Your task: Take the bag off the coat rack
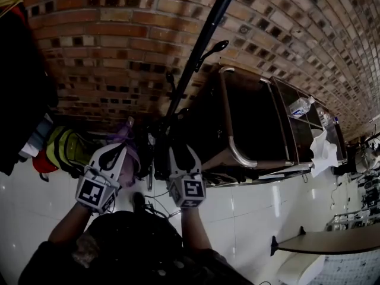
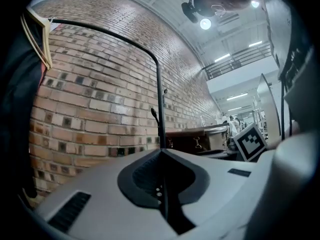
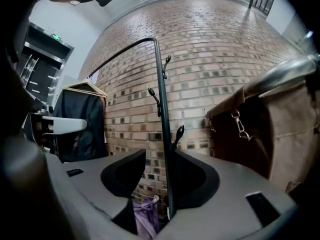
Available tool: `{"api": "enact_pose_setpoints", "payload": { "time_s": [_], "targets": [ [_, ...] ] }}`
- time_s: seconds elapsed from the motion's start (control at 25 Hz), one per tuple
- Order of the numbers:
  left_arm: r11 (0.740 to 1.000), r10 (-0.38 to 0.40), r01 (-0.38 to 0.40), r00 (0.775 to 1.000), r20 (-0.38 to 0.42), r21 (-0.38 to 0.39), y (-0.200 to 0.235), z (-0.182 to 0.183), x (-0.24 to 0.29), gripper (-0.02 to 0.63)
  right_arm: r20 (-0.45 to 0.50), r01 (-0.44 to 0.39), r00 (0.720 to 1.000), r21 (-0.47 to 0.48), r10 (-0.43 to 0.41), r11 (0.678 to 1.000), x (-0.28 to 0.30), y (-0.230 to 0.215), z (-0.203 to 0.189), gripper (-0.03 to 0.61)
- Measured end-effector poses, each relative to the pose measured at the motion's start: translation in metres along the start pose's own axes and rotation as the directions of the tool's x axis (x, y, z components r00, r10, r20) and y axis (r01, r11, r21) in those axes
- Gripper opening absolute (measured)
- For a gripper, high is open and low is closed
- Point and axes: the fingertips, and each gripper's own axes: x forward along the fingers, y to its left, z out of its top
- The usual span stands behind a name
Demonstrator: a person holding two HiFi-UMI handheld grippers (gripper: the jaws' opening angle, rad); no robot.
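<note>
The black coat rack pole (image 1: 196,64) slants down from the top of the head view to a spot between my two grippers. A purple bag (image 1: 126,136) bunches near the foot of the pole, right by the left gripper (image 1: 119,148). That gripper is shut; in its own view the jaws (image 2: 161,156) meet in a line with nothing showing between them. The right gripper (image 1: 181,150) is open. In its own view the jaws (image 3: 160,153) stand apart, with the pole (image 3: 162,114) in the gap and the purple bag (image 3: 145,216) below, untouched.
A dark brown cart with a metal frame (image 1: 249,117) stands right of the rack, with a water bottle (image 1: 300,107) on it. Dark clothes on a hanger (image 3: 82,119) hang at left, above a yellow-green bundle (image 1: 65,147). The brick wall is close behind, and white tiles lie below.
</note>
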Motion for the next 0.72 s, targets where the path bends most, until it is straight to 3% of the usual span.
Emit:
{"api": "enact_pose_setpoints", "payload": {
  "time_s": [0.24,0.72],
  "targets": [
    [0.999,0.029,-0.030,0.999,-0.037,-0.012,0.009,-0.018,0.050,0.040,-0.109,-0.050,0.993,-0.014,0.048,0.999,0.055,-0.025,-0.036,0.185],
    [0.996,0.082,-0.085,0.993,-0.080,-0.033,0.035,-0.040,0.114,0.040,-0.199,-0.165,0.968,-0.043,0.153,0.985,0.129,-0.046,-0.075,0.176]
  ]
}}
